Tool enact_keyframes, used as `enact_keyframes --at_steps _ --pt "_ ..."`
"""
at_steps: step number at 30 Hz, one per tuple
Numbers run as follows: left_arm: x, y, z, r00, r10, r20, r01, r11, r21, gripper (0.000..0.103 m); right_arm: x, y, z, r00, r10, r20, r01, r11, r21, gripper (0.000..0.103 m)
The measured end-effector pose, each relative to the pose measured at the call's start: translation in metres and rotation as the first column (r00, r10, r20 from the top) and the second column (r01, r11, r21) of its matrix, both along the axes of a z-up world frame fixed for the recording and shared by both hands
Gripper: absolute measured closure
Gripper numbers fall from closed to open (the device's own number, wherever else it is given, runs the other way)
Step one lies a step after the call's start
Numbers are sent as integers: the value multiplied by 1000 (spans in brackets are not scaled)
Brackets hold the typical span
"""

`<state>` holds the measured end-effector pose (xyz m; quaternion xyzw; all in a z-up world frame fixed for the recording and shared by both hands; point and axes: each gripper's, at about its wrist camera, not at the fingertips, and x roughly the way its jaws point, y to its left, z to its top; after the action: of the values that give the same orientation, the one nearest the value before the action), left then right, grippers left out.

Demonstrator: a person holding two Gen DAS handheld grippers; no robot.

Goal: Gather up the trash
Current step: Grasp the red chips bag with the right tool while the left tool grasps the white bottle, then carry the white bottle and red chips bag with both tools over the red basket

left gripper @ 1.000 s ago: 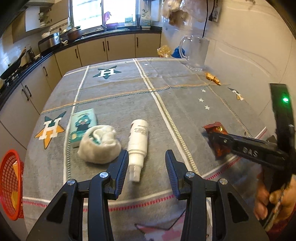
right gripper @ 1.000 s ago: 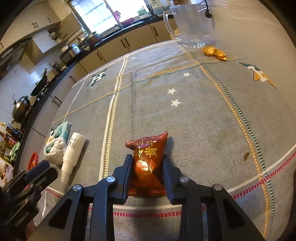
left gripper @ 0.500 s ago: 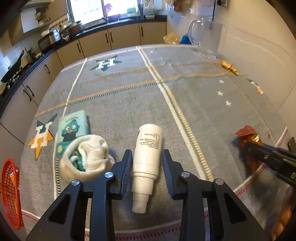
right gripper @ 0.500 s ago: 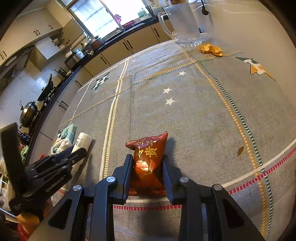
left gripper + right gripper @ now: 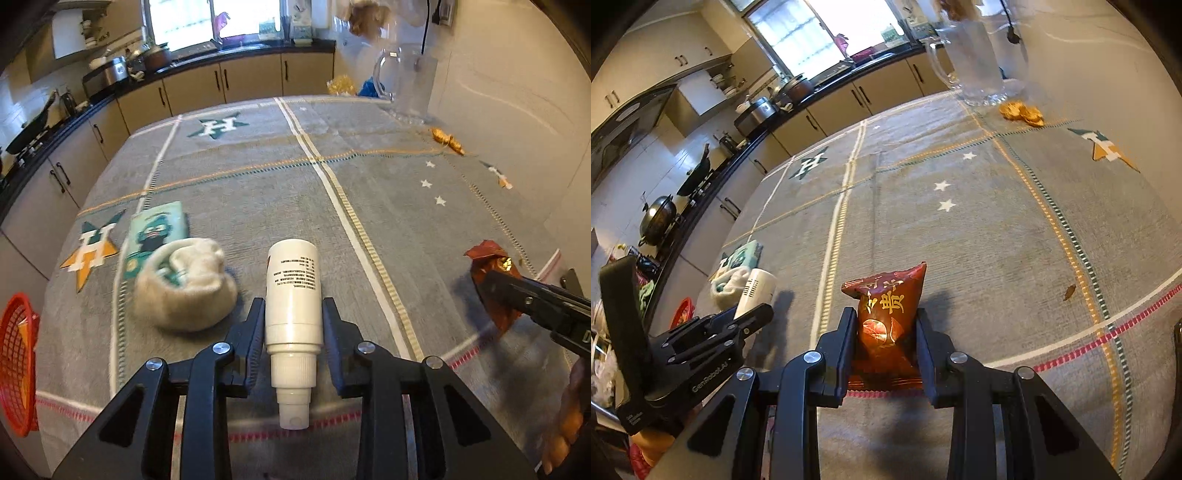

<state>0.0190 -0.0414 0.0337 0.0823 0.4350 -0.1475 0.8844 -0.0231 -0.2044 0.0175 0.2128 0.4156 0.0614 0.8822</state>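
A white plastic bottle lies on the grey tablecloth, its nozzle toward me. My left gripper is shut on its neck end, both fingers against its sides. A red snack packet with gold characters stands between the fingers of my right gripper, which is shut on it. The packet also shows in the left wrist view. The bottle also shows in the right wrist view.
A crumpled white cloth and a teal card lie left of the bottle. An orange basket hangs off the table's left edge. A glass jug and gold wrappers sit far right.
My left gripper moved forward over the bottle and closed on it. My right gripper kept hold of the red packet.
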Motion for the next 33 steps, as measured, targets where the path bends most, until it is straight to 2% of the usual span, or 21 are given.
enact_keyframes --at_steps 10,18,33 --pt "-37 29 16 995 52 84 -52 999 -6 74 -6 45 8 995 94 19 -93 995 -44 70" --pt "-48 50 20 991 90 96 -88 996 -23 74 -12 71 14 988 154 31 -152 986 -74 70" --pt "-60 74 20 987 127 104 -122 991 -50 74 -19 99 21 979 202 32 -197 975 -102 70"
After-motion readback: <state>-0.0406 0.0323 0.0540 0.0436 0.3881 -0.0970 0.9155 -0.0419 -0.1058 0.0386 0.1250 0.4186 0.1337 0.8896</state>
